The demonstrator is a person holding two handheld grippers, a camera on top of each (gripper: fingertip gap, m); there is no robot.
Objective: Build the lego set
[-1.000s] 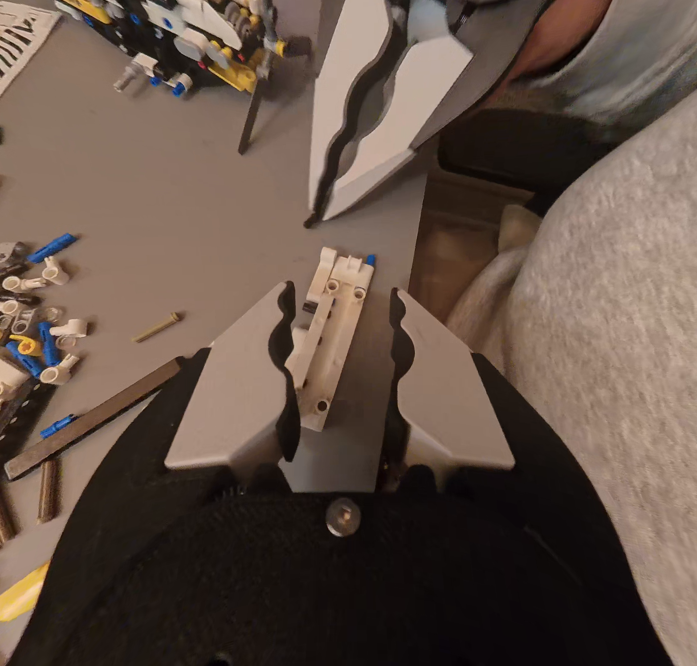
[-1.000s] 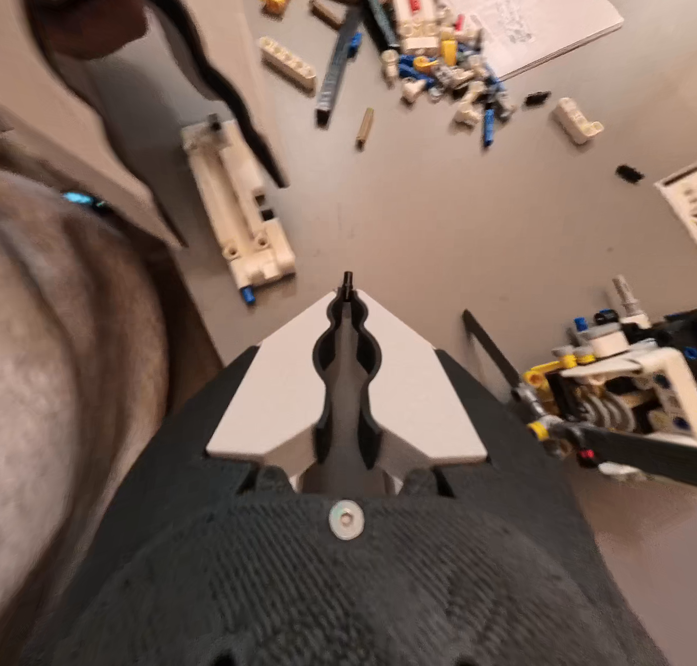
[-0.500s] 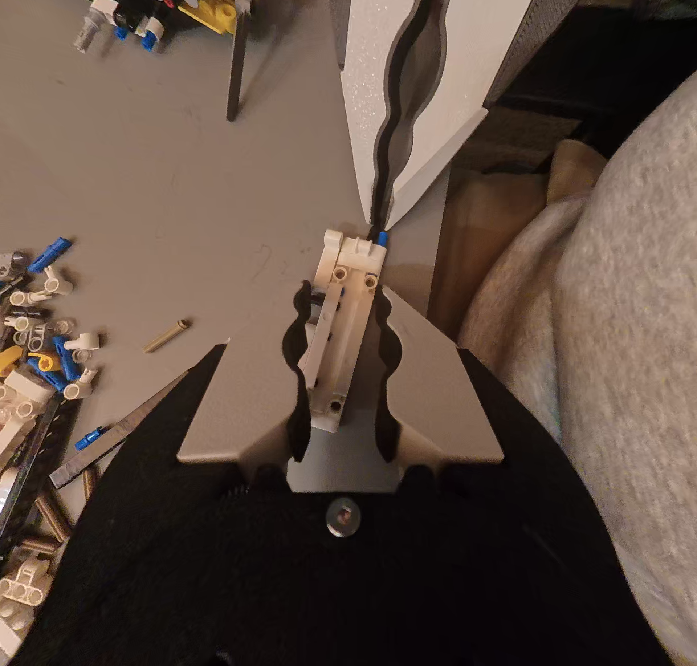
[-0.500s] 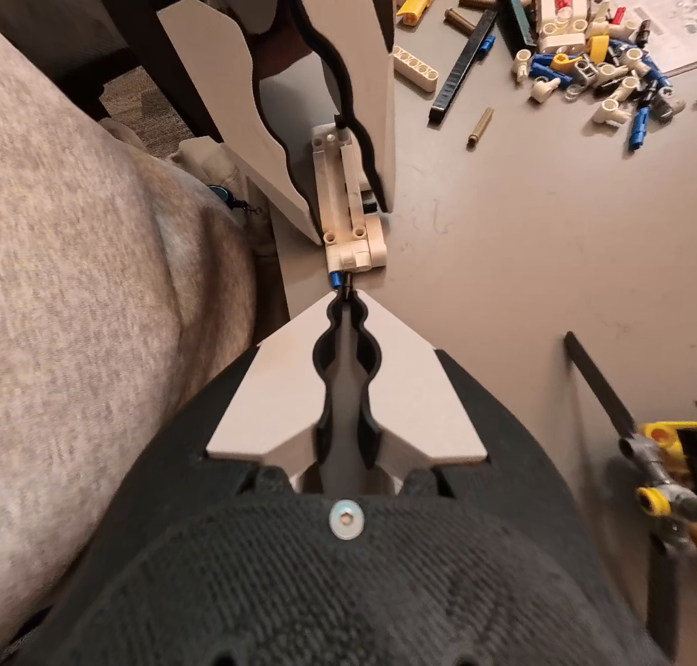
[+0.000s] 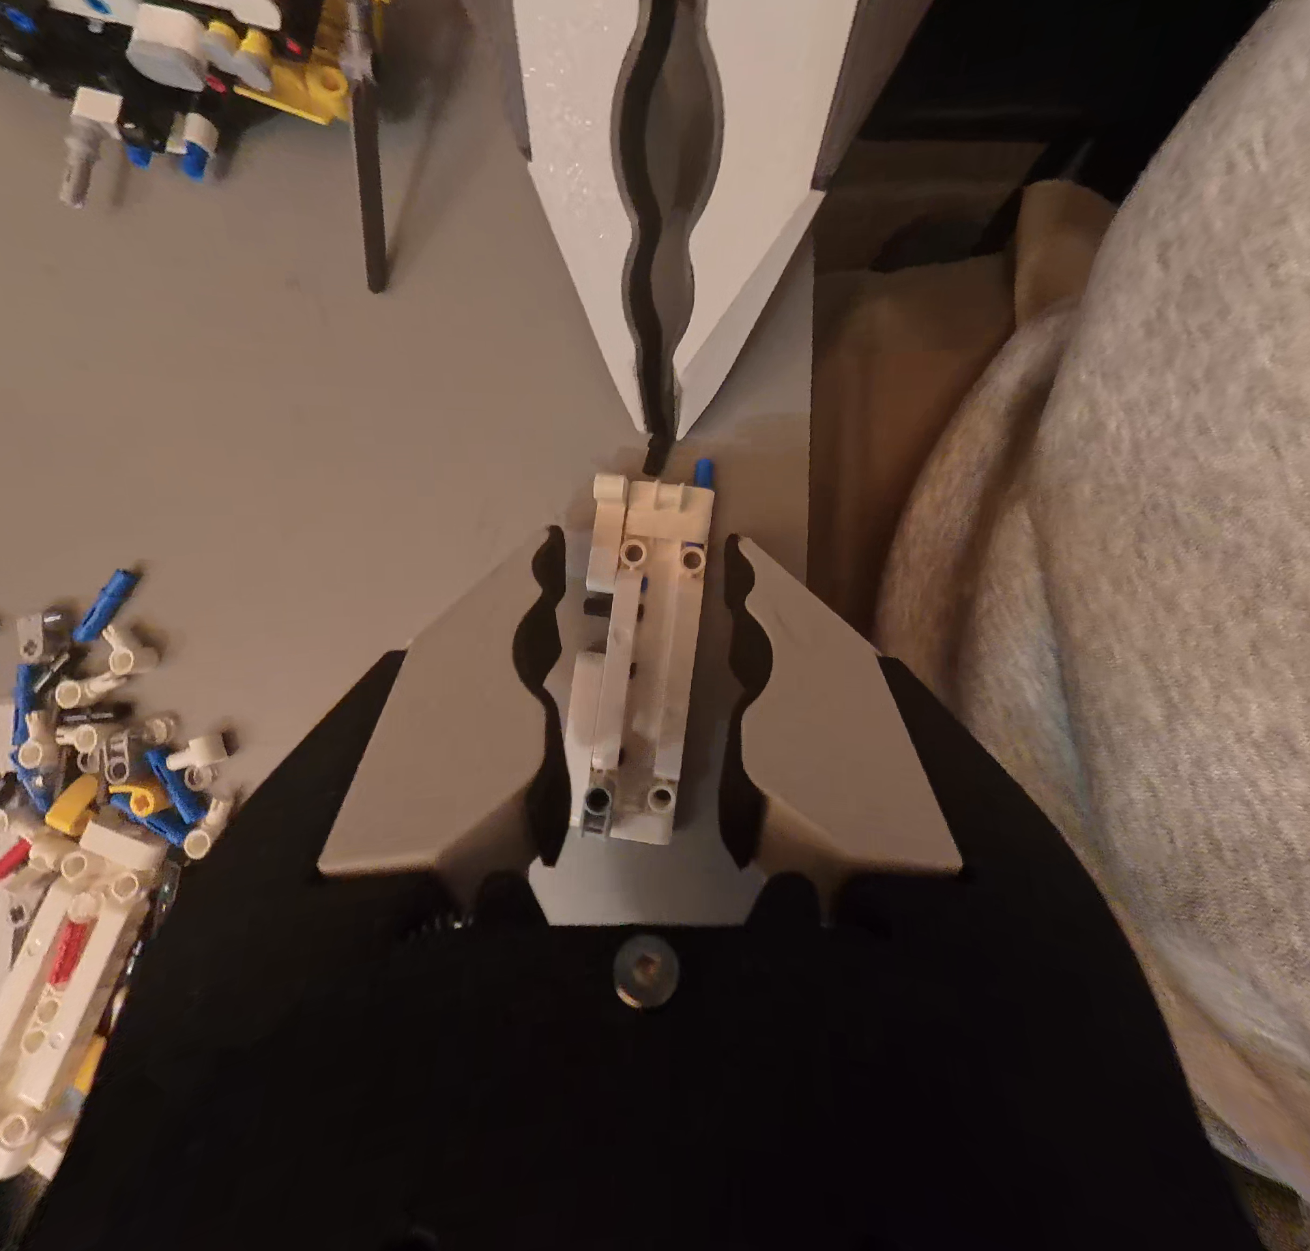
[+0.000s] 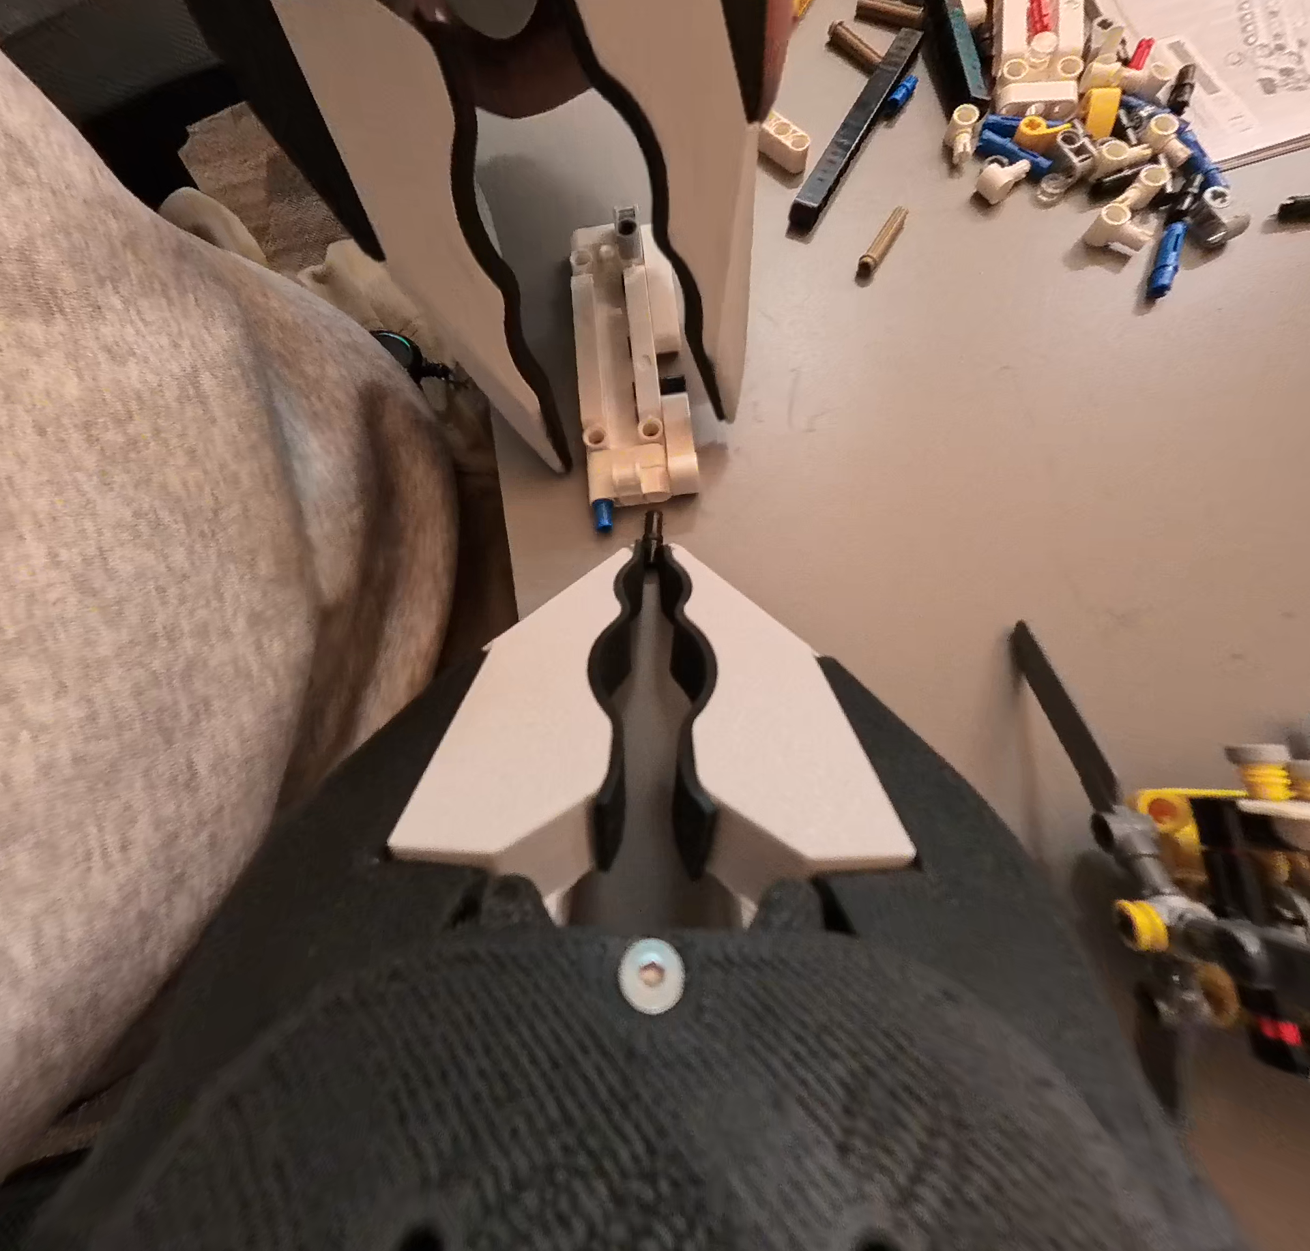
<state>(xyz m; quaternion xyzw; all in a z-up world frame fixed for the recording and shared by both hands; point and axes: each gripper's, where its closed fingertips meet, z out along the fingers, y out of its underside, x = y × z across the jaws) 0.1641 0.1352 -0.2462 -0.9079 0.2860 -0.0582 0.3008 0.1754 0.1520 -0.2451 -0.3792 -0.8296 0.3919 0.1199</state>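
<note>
A white lego sub-assembly (image 5: pixel 641 657) lies on the grey table (image 5: pixel 283 437) near its edge, with a blue pin (image 5: pixel 702 473) sticking out of its far end. My left gripper (image 5: pixel 645 544) is open and straddles it; the left pad touches its side and a gap shows on the right. My right gripper (image 6: pixel 652 554) is shut on a small black pin (image 6: pixel 653 531). The pin points at the near end of the sub-assembly (image 6: pixel 638 402), just short of it, beside the blue pin (image 6: pixel 602 514). In the left wrist view the black pin (image 5: pixel 652 453) sits at that end.
A pile of loose pieces (image 6: pixel 1099 140) and a booklet (image 6: pixel 1205 33) lie at the far right. A partly built black and yellow model (image 6: pixel 1240 898) with a long black beam (image 6: pixel 1063 714) stands nearby. A person's grey-clothed leg (image 6: pixel 177 508) is beside the table edge. Both grippers' tips are close together, under 4 cm apart.
My left gripper has narrowed around the white sub-assembly. My right gripper has brought the black pin up to the sub-assembly's end and shifted it from the blue pin toward the middle.
</note>
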